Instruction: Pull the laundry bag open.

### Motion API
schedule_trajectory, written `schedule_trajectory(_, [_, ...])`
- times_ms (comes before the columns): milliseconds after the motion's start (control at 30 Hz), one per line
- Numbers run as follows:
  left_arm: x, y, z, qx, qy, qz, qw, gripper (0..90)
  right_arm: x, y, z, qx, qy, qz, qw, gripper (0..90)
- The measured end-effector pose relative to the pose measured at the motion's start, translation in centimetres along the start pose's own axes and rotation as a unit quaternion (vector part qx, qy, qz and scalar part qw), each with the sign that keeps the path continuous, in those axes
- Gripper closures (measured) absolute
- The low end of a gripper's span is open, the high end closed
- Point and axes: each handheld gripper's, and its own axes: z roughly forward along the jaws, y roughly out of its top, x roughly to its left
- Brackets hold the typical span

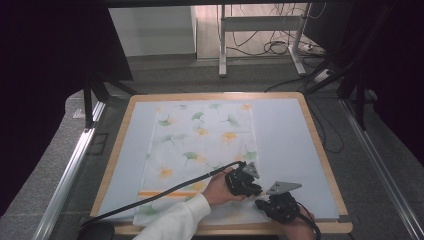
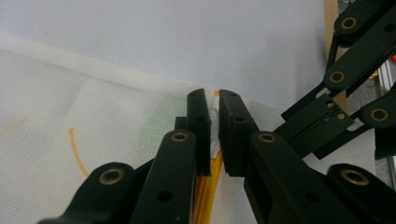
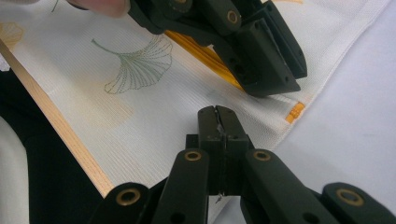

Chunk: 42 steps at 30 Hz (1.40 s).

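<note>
We are working on a thin white woven cloth printed with green and orange ginkgo leaves and an orange stripe (image 1: 200,150). It is lying flat on the pale blue mat of the wood-rimmed table (image 1: 285,135), with its near edge reaching the table's front rim.

Starting at the left, the left gripper (image 1: 246,186) is resting on the cloth's near right area. In the left gripper view, its jaws are pinching a small raised fold of cloth at the hemmed edge (image 2: 214,122), with the orange stripe (image 2: 205,193) running under them. White fabric is showing in the narrow gap between the pads, so we are judging this a thin, shallow bite.

Moving right, the right gripper (image 1: 280,204) is sitting just beside the left one, near the cloth's corner. In the right gripper view its jaws (image 3: 218,122) are closed together; a sliver of fabric may be lying between the tips, but we cannot tell how much is caught.

We are flagging these risks:

- The shallow left bite is likely to slip if we are lifting quickly, since the weave looks smooth.
- If the right jaws are holding only threads, the corner is likely to drop and the cloth to fold unevenly.
- The two grippers are standing very close; pulling them apart unevenly may drag or skew the whole cloth.
- The left gripper's black cable (image 1: 165,192) is lying across the cloth and may snag or weigh it down.
</note>
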Motion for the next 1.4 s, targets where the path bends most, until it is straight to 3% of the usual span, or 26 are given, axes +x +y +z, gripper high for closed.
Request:
schedule_trajectory(433, [-0.1, 0.0, 0.0, 0.000, 0.005, -0.005, 1.0000, 84.5, -0.1, 0.0, 0.0, 0.000, 0.002, 0.005, 1.0000, 89.6])
schedule_trajectory(900, [-0.2, -0.2, -0.5, 0.012, 0.014, 0.007, 0.9998, 84.6, -0.5, -0.1, 0.0, -0.002, 0.016, 0.013, 0.9998, 89.8])
schedule_trajectory(1000, [-0.2, -0.2, -0.4, 0.011, 0.014, 0.008, 0.9998, 84.6, -0.8, 0.0, -0.1, 0.000, 0.017, 0.023, 0.9996, 89.7])
schedule_trajectory(1167, [-0.1, -0.3, -0.3, 0.008, 0.009, 0.004, 0.9999, 84.5, -1.8, 0.3, -0.3, -0.011, -0.005, 0.062, 0.9980, 89.7])
schedule_trajectory(1300, [-0.3, -0.4, -0.4, 0.005, 0.016, 0.007, 0.9998, 84.6, -1.9, 0.4, 0.1, -0.008, -0.003, 0.070, 0.9975, 89.7])
schedule_trajectory(1400, [-0.3, -0.6, -0.5, 0.005, 0.020, 0.010, 0.9998, 84.6, -2.3, 0.3, 0.1, -0.009, 0.010, 0.094, 0.9954, 89.9])
